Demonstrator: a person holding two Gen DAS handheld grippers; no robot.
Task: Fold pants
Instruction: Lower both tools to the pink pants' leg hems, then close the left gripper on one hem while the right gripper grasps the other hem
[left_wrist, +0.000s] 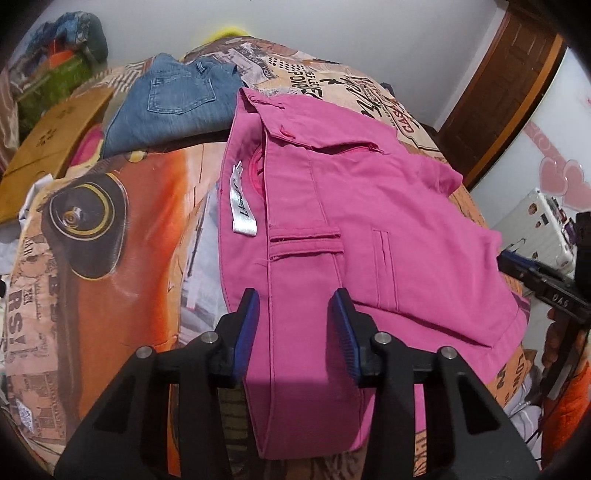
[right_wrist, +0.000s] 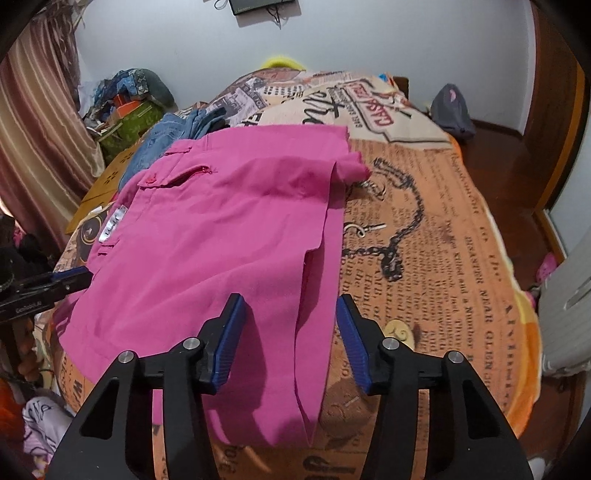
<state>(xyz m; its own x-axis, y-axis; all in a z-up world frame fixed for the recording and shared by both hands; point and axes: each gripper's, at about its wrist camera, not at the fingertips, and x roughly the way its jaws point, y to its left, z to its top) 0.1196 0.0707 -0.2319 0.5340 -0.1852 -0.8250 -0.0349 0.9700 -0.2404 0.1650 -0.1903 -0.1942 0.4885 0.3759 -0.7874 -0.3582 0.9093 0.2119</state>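
Pink pants (left_wrist: 354, 229) folded on the printed bedspread (left_wrist: 122, 236), blue jeans (left_wrist: 173, 107) beyond them, left gripper (left_wrist: 295, 332) and right gripper (right_wrist: 291, 339) above the pants' near edge, fingers apart, gripping nothing

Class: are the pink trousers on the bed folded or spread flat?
Folded. The pink trousers lie doubled over, legs stacked, hem edges overlapping near the waistband.
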